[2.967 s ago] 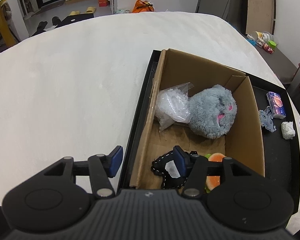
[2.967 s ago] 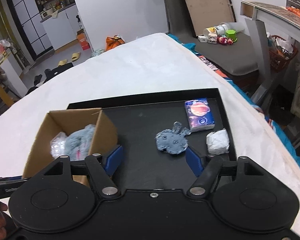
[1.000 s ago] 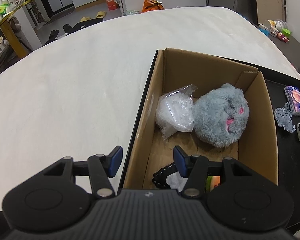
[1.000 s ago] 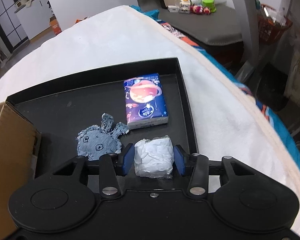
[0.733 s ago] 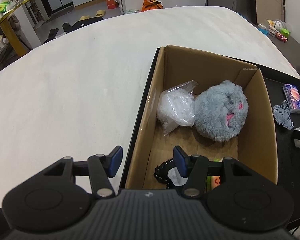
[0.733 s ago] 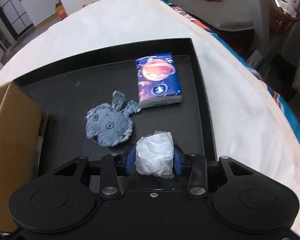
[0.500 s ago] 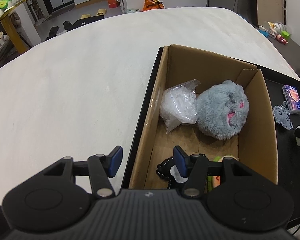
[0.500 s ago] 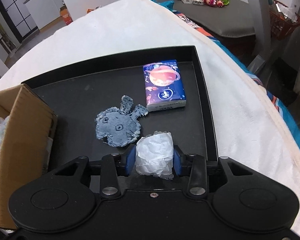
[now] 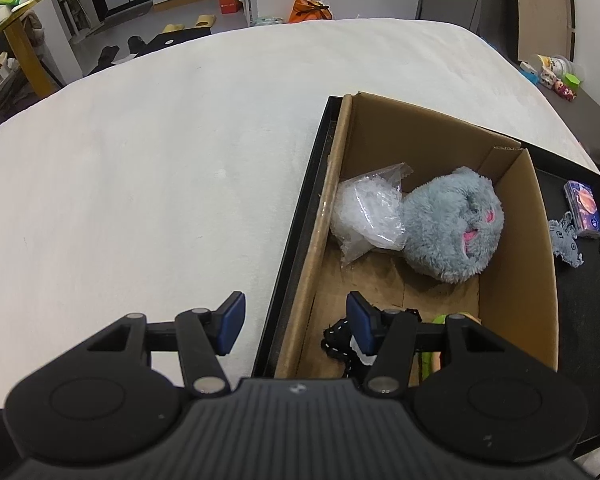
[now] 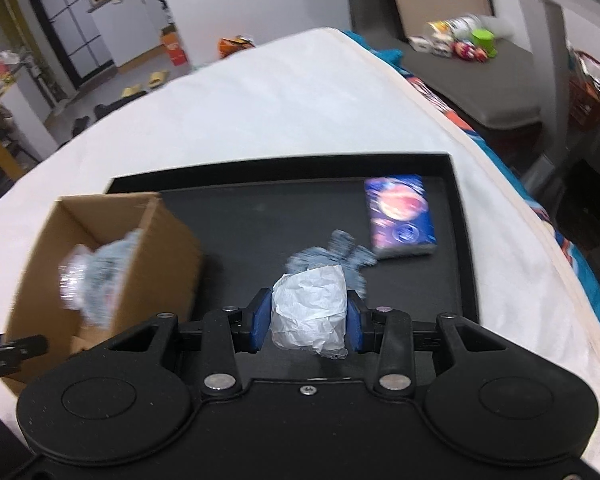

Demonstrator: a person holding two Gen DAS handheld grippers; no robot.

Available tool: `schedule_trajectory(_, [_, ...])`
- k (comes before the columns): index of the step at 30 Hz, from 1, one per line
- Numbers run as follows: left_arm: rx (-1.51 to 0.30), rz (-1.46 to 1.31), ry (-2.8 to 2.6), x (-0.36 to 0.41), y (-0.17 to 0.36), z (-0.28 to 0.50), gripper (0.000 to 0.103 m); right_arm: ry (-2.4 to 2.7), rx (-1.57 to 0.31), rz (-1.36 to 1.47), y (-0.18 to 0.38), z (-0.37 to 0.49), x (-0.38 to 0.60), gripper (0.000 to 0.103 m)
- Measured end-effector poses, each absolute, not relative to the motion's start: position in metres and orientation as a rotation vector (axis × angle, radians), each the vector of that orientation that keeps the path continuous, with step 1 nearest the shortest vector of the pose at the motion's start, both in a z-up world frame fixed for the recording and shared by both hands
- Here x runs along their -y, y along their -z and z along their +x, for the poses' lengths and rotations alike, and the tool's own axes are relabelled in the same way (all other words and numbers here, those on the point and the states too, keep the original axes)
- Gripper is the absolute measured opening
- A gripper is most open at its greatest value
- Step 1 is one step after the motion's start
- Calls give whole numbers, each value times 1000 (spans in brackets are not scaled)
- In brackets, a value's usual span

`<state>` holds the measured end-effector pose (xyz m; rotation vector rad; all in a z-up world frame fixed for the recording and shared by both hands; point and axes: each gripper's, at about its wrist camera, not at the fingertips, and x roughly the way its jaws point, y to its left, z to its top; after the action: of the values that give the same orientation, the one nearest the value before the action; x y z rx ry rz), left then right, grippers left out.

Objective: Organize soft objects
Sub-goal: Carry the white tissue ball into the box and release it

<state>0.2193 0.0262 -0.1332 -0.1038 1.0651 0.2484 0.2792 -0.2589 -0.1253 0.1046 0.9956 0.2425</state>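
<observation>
My right gripper point(image 10: 308, 322) is shut on a crumpled white paper ball point(image 10: 309, 312) and holds it above the black tray point(image 10: 260, 200). A grey-blue felt animal point(image 10: 340, 258) and a blue tissue pack point(image 10: 400, 216) lie on the tray behind it. The cardboard box point(image 10: 112, 236) stands at the tray's left. In the left wrist view the box point(image 9: 516, 248) holds a grey plush toy point(image 9: 452, 224), a clear plastic bag point(image 9: 368, 216) and a black strap point(image 9: 338, 346). My left gripper point(image 9: 294, 322) is open and empty, straddling the box's near-left wall.
The tray rests on a white bed cover point(image 9: 140, 184). The felt animal point(image 9: 566, 240) and tissue pack point(image 9: 584, 208) show at the right edge of the left wrist view. A grey bench with toys point(image 10: 472, 52) stands beyond the bed's right edge.
My right gripper closed on the paper ball, lifted it off the tray and swung left toward the box. The left gripper stayed open near the box.
</observation>
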Motion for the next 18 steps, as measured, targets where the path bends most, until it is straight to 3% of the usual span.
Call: schedule_trajectory(18, [-1059, -150, -224, -42, 134, 212, 54, -344, -933, 32, 86, 270, 198, 38])
